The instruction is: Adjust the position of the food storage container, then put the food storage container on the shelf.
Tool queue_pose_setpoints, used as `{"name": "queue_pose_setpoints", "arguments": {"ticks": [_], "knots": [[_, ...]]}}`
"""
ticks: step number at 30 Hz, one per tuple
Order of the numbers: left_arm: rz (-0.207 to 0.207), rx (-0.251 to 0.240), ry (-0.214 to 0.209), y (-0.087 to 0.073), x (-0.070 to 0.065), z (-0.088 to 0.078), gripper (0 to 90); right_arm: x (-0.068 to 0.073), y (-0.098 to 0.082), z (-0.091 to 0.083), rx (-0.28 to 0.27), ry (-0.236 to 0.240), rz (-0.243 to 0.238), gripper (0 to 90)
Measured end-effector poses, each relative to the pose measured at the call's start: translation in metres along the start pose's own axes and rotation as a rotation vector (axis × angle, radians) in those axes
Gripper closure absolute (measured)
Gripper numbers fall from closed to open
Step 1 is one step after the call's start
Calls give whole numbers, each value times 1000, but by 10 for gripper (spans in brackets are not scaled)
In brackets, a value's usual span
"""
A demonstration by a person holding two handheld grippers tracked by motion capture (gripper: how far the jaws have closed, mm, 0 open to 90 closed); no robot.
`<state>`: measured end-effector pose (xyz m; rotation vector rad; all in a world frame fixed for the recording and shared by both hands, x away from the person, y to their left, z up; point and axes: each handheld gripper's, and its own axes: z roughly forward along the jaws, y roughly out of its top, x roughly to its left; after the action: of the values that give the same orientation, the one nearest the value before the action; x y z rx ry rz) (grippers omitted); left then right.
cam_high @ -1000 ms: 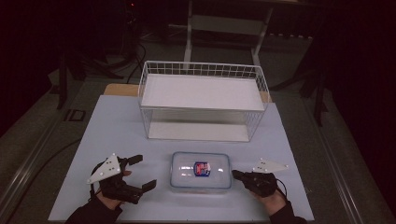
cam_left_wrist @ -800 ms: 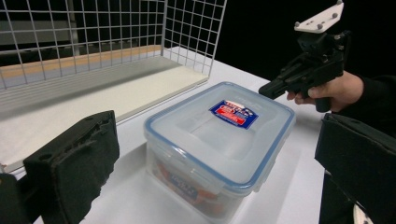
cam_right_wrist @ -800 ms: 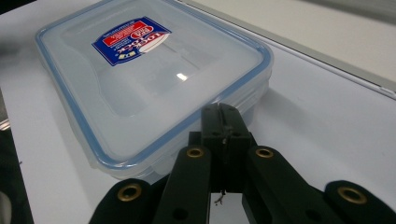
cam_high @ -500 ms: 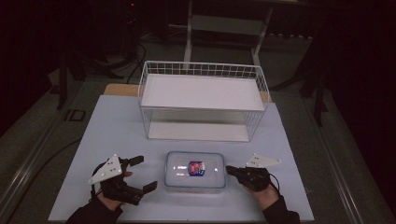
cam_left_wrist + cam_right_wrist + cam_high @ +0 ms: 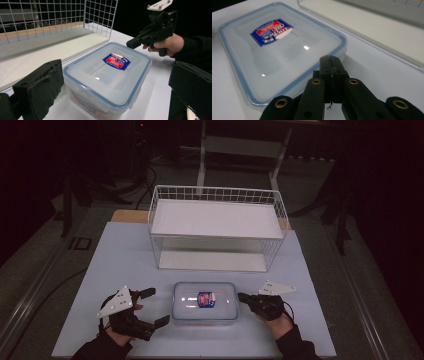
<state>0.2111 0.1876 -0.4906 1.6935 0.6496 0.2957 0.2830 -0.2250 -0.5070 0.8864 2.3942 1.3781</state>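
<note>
A clear plastic container with a blue-rimmed lid and a red and blue label lies flat near the table's front edge. My left gripper stands open just left of it, with nothing held. In the left gripper view its wide jaws frame the container. My right gripper is shut, its tip at the container's right rim. The right gripper view shows that tip against the lid's edge. I cannot tell whether it presses on the lid. The left gripper view shows the right gripper above the far corner.
A white wire basket with a flat white floor stands behind the container at the table's middle back. The white table has bare room to the left and right of the basket. Dark floor surrounds the table.
My right gripper has moved left up to the container's right rim. The container sits slightly further left than before. The left gripper has stayed in place.
</note>
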Motion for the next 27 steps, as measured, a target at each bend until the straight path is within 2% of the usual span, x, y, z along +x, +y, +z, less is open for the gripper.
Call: {"name": "queue_pose_setpoints", "arguments": {"ticks": [1,4,8,9,10,11,12,13,14,15,16,18,20,25,27], "knots": [[-1,-1,1,0,0,0,0,1,1,-2,-10,-5,1,897],[-10,-3,3,2,-2,0,0,2,3,-12,-54,6,-1,803],[-35,15,-3,6,-3,3,0,5,8,-25,-126,41,-6,571],[-35,15,-3,6,-3,3,0,5,8,-25,-126,41,-6,571],[-43,19,-3,8,-4,4,0,8,11,-29,-150,35,-11,429],[-45,24,-1,9,-4,5,0,9,13,-32,-169,48,-8,333],[-55,39,10,12,-4,6,0,9,13,-32,-169,48,-8,333],[-67,45,-5,16,-4,8,0,10,14,-34,-193,58,-6,257],[-72,47,-3,19,-4,8,0,12,17,-36,-202,64,-20,129],[-70,62,10,22,-5,10,0,14,18,-37,-205,63,-30,112],[-71,73,5,24,-4,11,0,15,19,-38,-217,61,-36,113],[-71,116,19,31,-4,14,0,18,22,-40,-222,38,-54,107],[-76,150,16,35,-2,18,0,20,24,-43,-239,8,-92,107],[-124,220,51,40,5,26,0,23,30,-52,-288,-51,-115,134],[-160,234,62,39,9,29,0,26,31,-55,-304,-101,-145,133]]}}
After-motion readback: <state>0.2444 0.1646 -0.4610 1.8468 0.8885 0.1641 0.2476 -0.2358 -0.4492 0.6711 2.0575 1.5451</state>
